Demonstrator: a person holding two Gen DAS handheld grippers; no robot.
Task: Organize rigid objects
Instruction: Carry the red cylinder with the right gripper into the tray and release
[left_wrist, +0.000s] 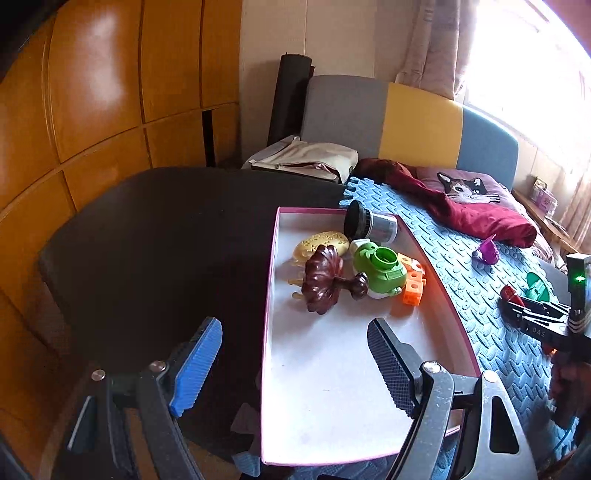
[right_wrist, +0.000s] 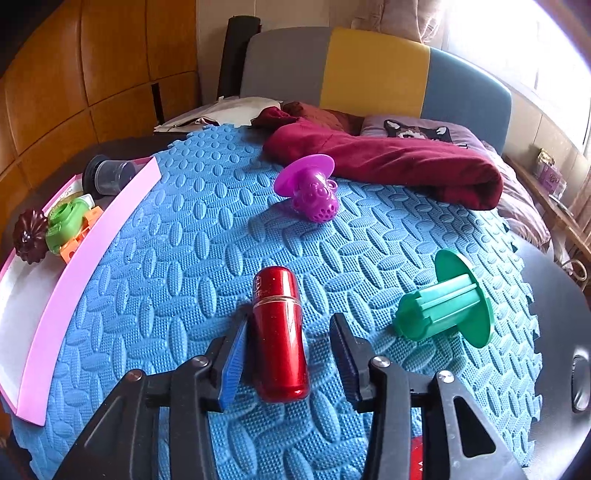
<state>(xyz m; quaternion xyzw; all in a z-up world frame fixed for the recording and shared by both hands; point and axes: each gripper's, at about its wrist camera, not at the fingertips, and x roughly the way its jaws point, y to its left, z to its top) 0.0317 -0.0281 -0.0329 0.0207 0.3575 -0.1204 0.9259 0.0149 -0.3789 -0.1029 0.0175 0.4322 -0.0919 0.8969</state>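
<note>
A red metal cylinder (right_wrist: 279, 332) lies on the blue foam mat (right_wrist: 177, 258) between the fingers of my right gripper (right_wrist: 290, 325). The left pad sits against it and the right pad stands off it, so the gripper is open. A green flanged spool (right_wrist: 447, 310) lies to its right and a purple perforated toy (right_wrist: 312, 192) farther back. My left gripper (left_wrist: 293, 332) hangs open and empty over the near end of a pink-rimmed white box (left_wrist: 271, 258). The box holds a brown flower-shaped piece (left_wrist: 321, 280), a green toy (left_wrist: 380, 269), an orange block (left_wrist: 413, 288), a yellow biscuit shape (left_wrist: 321, 243) and a black-capped jar (left_wrist: 369, 225).
A maroon cloth (right_wrist: 388, 162) and a cat cushion (right_wrist: 417, 131) lie at the mat's far end. The dark table (left_wrist: 166, 229) extends left of the box, with wooden panelling behind it. A beige bag (left_wrist: 306, 160) lies at the back.
</note>
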